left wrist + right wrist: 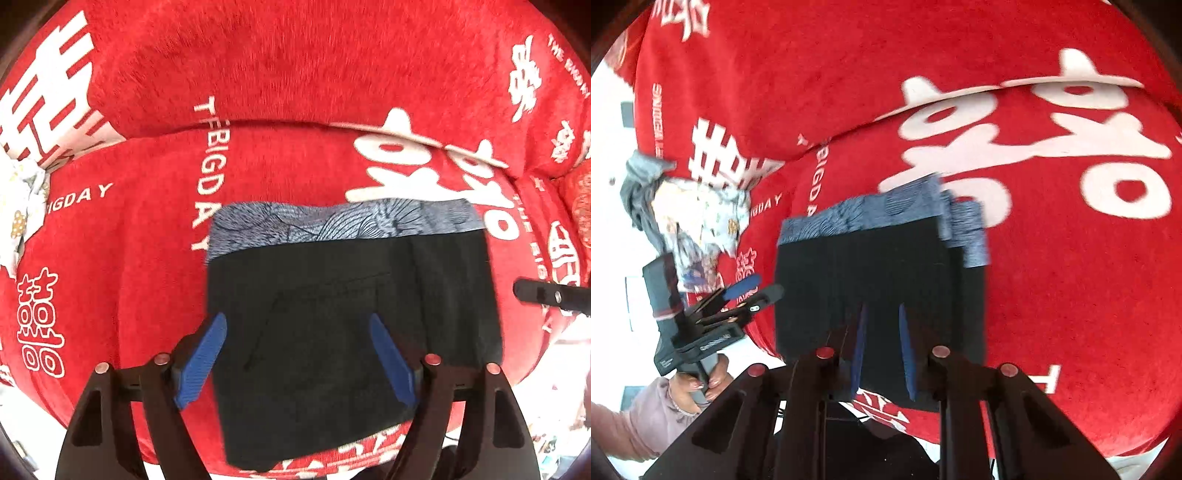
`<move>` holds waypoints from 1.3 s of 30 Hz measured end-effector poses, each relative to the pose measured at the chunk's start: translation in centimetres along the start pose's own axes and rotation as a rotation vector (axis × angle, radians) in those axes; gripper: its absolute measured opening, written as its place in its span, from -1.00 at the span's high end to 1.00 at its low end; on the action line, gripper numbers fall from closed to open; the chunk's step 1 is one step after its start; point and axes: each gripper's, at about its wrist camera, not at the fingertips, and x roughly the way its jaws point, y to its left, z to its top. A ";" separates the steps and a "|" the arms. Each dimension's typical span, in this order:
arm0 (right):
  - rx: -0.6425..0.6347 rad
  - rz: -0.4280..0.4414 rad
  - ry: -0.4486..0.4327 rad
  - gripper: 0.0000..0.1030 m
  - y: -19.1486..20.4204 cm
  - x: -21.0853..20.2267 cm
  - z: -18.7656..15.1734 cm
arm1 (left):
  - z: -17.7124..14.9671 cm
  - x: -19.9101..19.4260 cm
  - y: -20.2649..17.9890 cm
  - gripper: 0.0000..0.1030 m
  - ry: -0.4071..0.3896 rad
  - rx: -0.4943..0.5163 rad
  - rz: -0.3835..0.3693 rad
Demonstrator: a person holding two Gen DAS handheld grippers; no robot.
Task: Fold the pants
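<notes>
The black pants (pixel 351 325) with a blue-grey patterned waistband (pixel 343 221) lie folded into a compact rectangle on the red cover. My left gripper (pixel 297 332) is open and empty, its blue fingers spread above the near part of the pants. In the right wrist view the pants (pixel 879 280) show as a folded stack with the waistband (pixel 897 206) at the far end. My right gripper (pixel 882 317) stands with its blue fingers a narrow gap apart over the near edge of the pants; the frames do not show cloth between them. The left gripper (pixel 753 286) shows at the left, held in a hand.
The red plush cover (pixel 295 74) with white characters and lettering drapes a sofa seat and backrest. A crumpled light patterned cloth (pixel 698 218) and a grey garment (pixel 639 184) lie at the left end. The seat's front edge runs just below the pants.
</notes>
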 end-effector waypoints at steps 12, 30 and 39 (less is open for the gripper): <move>-0.023 -0.174 0.055 0.66 -1.2 4.5 -1.2 | -0.9 5.1 -1.8 -1.00 0.024 0.085 0.149; 0.098 -0.320 0.091 -0.49 -2.7 -0.4 -5.4 | -2.1 2.6 -3.2 -1.00 0.164 0.081 0.166; 0.060 -0.355 0.067 -0.68 2.3 -1.4 -6.5 | -3.6 -1.2 -4.4 -1.00 0.201 0.109 0.165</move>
